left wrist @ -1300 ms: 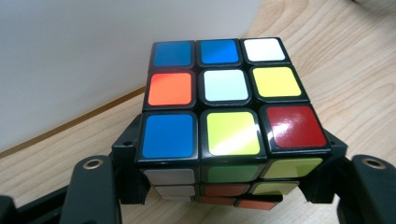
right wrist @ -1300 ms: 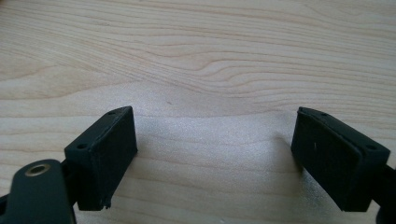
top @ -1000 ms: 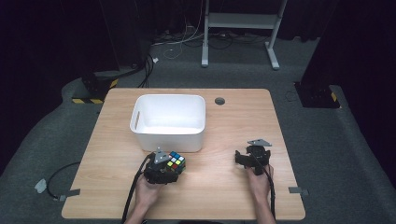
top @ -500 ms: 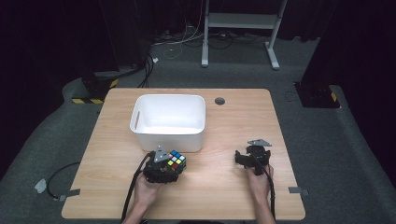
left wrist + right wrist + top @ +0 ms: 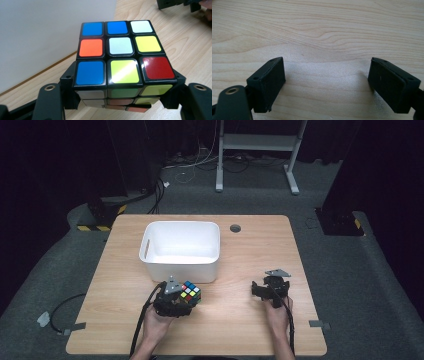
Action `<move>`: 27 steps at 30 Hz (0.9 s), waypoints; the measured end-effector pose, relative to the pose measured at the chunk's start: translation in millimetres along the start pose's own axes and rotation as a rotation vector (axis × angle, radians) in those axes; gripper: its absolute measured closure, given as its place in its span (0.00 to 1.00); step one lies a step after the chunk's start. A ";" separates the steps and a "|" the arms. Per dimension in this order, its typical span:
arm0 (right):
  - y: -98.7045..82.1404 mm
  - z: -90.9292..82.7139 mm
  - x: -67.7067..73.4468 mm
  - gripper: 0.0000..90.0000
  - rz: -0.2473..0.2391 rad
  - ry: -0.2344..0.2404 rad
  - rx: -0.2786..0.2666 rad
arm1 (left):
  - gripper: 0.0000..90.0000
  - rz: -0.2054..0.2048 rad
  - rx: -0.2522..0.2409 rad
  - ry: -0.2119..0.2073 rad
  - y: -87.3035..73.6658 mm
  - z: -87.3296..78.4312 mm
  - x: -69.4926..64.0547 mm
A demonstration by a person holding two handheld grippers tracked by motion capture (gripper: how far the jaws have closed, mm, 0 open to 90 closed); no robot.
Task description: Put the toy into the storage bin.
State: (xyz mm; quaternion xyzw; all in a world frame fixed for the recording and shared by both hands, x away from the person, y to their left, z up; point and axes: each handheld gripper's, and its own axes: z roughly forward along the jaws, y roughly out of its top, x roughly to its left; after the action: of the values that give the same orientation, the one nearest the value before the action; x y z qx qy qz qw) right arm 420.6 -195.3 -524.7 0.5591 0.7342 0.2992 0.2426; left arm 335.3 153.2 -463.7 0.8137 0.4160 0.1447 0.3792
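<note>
A scrambled Rubik's cube (image 5: 190,292) sits between the jaws of my left gripper (image 5: 186,299), just in front of the white bin (image 5: 180,225). In the left gripper view the cube (image 5: 120,52) shows blue, white, orange, yellow and red stickers on top. The black pads (image 5: 68,85) press on its two sides, so the left gripper (image 5: 122,96) is shut on it. My right gripper (image 5: 270,289) rests low over the bare wood at the right. In its own view the right gripper (image 5: 327,82) stands open with nothing between its pads (image 5: 269,80).
The wooden table (image 5: 250,250) has a round cable hole (image 5: 235,228) behind the bin. The bin's white wall (image 5: 50,32) stands close on the left of the cube. The other gripper (image 5: 175,3) shows far off. Cables trail off the front edge.
</note>
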 end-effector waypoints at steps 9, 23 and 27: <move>-0.1 -0.1 0.1 0.16 0.001 0.000 0.000 | 0.37 0.002 -0.007 -0.009 7.2 -8.7 0.2; -0.1 -0.1 0.1 0.16 0.001 0.001 0.000 | 0.37 -0.008 -0.032 -0.041 15.6 -19.2 1.8; -0.1 -0.1 0.1 0.16 0.000 0.001 0.000 | 0.37 -0.003 -0.025 -0.053 19.3 -21.6 0.8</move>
State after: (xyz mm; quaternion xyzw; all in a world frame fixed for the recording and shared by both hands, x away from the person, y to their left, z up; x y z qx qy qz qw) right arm 420.4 -195.2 -524.7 0.5591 0.7342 0.2993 0.2423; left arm 334.9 157.5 -435.0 0.8117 0.4053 0.1276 0.4007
